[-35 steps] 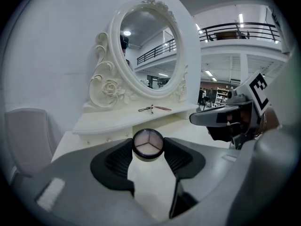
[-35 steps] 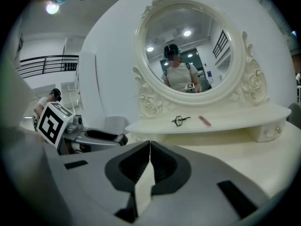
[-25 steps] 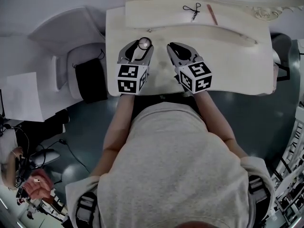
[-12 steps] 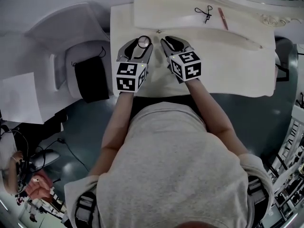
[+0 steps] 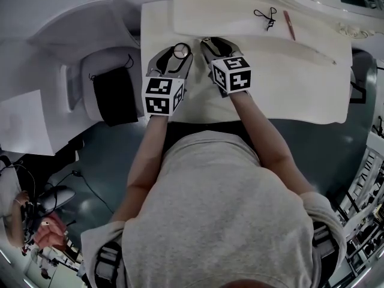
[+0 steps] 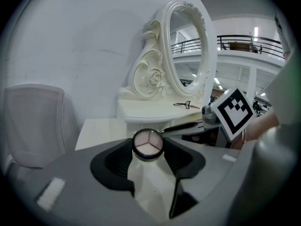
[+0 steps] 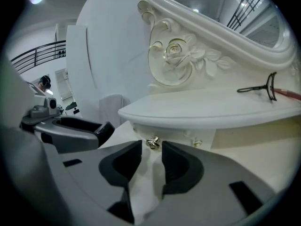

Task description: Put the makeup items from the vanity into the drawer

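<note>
Compact (image 6: 147, 144), round and three-panelled, sits clamped between the tips of the left tongs (image 6: 148, 148), low over the white table (image 5: 288, 83). The drawer (image 7: 176, 134) looks shut. Its brass knob (image 7: 152, 143) lies straight ahead of the right tongs (image 7: 151, 149), which are nearer, jaws narrowly apart and not yet gripping it. Eyelash curler (image 5: 264, 16) and pencil (image 5: 289, 24) lie on the shelf (image 7: 211, 105) above.

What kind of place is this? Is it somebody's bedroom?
Probably a dressing-table corner set up inside a big hall, not a real bedroom. There's a fancy mirror, a white dressing table with an eyelash curler on its shelf, and a balcony railing behind.
</note>
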### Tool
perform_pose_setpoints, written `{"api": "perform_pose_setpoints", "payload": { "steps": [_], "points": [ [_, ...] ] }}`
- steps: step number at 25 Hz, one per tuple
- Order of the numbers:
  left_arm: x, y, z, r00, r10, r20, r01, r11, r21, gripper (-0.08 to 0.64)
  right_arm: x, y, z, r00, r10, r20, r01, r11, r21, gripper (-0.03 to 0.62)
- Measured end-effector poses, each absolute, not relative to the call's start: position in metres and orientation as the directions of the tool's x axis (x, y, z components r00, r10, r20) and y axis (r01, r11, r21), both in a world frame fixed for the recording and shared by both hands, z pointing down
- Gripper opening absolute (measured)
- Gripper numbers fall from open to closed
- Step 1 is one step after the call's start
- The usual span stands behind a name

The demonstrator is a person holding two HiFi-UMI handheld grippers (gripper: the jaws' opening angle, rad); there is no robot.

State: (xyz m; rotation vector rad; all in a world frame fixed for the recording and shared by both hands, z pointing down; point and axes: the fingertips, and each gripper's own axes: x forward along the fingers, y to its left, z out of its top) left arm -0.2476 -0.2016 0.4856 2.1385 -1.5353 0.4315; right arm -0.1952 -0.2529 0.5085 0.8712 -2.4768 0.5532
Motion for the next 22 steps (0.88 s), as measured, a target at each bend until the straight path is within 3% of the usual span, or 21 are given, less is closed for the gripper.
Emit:
{"api": "perform_pose_setpoints", "payload": {
  "steps": [22],
  "points": [
    [-0.242, -0.197, 0.465, 0.361, -0.787, 0.501, -0.933, -0.308, 0.189, 0.216, -0.189, -0.229, 0.512, -0.683, -0.468, 0.561, -0.635, 0.76, -0.138, 0.084]
  ]
}}
